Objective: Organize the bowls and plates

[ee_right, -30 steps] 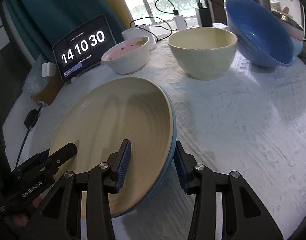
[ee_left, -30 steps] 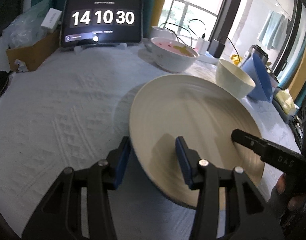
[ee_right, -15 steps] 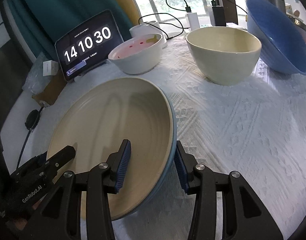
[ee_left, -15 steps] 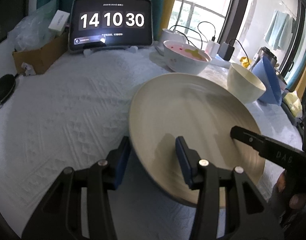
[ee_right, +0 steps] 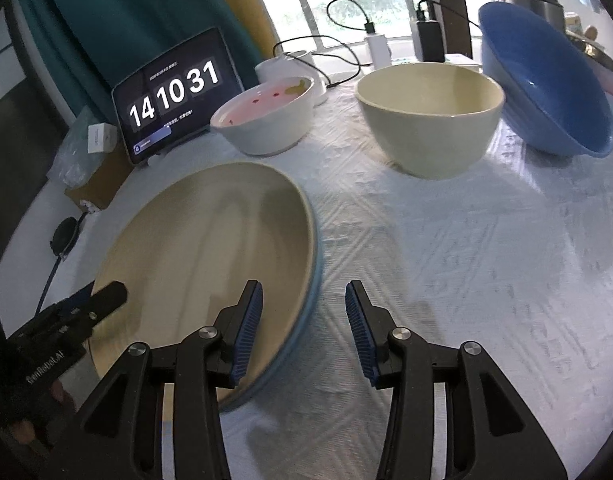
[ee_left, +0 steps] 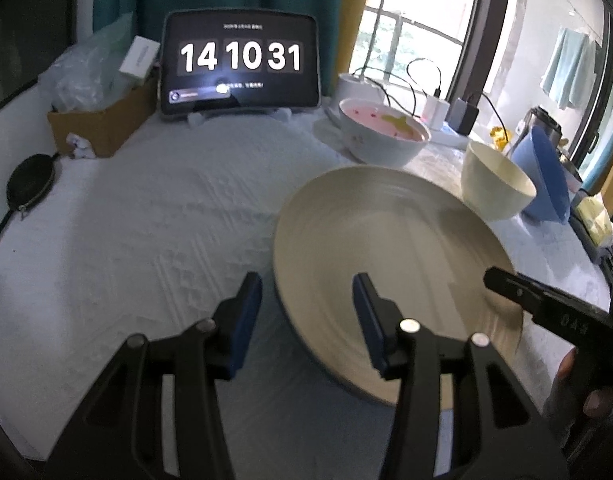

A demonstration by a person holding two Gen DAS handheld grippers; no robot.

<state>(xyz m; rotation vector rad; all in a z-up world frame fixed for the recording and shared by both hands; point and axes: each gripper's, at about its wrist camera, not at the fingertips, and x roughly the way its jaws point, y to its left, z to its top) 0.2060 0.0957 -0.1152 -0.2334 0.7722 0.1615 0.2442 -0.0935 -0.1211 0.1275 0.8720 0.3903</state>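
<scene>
One large cream plate (ee_right: 210, 248) lies left of centre in the right wrist view; a blue rim edge shows beneath it, and whether that is a second plate cannot be told. Three bowls stand in the upper half: one white bowl with a pink inside (ee_right: 266, 120), one cream bowl (ee_right: 428, 120) and one blue bowl (ee_right: 546, 92), tilted, at upper right. One tablet showing a clock (ee_right: 172, 94) stands at upper left, beside one cardboard box (ee_left: 102, 124). Two grippers show, the left gripper (ee_left: 306, 308) and the right gripper (ee_right: 304, 316).
</scene>
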